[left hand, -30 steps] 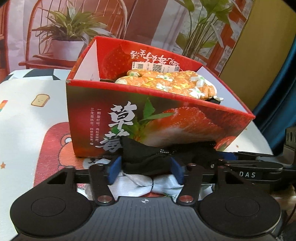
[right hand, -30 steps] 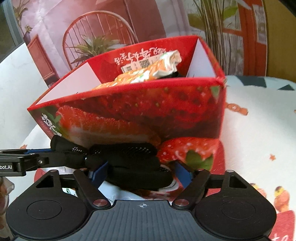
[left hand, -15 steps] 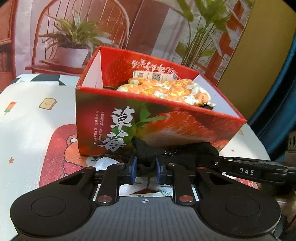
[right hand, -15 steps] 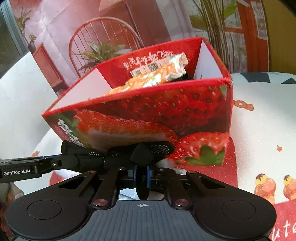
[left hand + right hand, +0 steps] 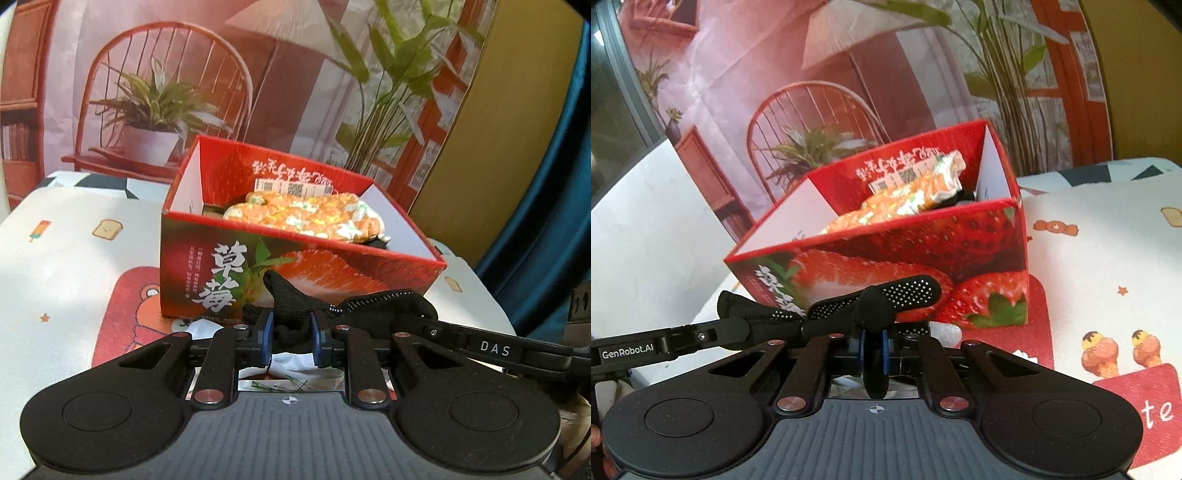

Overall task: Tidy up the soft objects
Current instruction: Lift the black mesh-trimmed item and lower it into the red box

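Both grippers have the black dotted glove pinched – left gripper clamped on one end, right gripper clenched on the other, glove hanging just in front of the strawberry box. Next it probably needs carrying over the rim. Cartoon-print tablecloth, printed chair-and-plant backdrop behind

The red strawberry-printed cardboard box looks glossy outside, plain matt white inside. In front of it, a black knitted cloth glove carries rough raised dots; inside it lies orange patterned soft fabric.
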Demonstrator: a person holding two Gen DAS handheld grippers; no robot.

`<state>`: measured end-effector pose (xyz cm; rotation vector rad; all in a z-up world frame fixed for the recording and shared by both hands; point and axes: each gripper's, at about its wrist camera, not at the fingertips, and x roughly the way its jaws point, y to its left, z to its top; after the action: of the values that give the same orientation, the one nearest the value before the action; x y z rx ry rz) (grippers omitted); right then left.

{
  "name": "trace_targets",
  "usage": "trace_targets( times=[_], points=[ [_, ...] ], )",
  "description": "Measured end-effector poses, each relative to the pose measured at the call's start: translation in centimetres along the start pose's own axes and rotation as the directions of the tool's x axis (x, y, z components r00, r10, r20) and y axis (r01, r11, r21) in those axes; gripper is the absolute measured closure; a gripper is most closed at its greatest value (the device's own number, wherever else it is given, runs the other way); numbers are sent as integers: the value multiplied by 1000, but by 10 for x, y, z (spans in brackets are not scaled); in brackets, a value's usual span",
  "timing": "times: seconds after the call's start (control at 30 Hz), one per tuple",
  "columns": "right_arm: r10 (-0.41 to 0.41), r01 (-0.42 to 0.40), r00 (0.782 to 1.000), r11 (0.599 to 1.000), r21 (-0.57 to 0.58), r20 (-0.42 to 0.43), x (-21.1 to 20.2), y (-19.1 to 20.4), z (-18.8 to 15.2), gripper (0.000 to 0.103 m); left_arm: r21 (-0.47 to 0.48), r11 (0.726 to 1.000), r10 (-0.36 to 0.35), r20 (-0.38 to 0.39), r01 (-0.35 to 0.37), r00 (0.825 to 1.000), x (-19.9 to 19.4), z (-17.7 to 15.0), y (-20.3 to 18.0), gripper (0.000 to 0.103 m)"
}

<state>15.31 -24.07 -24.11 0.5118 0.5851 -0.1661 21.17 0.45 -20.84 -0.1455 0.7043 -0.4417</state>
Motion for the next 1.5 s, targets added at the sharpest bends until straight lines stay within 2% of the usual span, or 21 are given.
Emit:
trace_targets(
  times=[0.7, 1.17, 1.33, 1.5],
  points=[
    [46, -39, 989, 998, -53, 138, -44, 33, 34, 95, 73, 997, -19, 114, 11, 993, -33, 32, -12, 81],
    [52, -20, 976, 988, -153, 212, -34, 49, 97, 95, 105, 994, -22, 198, 1, 980, -28, 88, -19, 81],
    [43, -4, 977, 983, -182, 211, -16, 51, 118, 95, 83, 997, -16, 183, 1, 983, -10, 106, -13, 81],
    [26, 6, 983, 985, -173, 181, 10, 44, 126, 95, 50, 999, -8, 127, 1, 992, 19, 111, 0, 81]
  ],
)
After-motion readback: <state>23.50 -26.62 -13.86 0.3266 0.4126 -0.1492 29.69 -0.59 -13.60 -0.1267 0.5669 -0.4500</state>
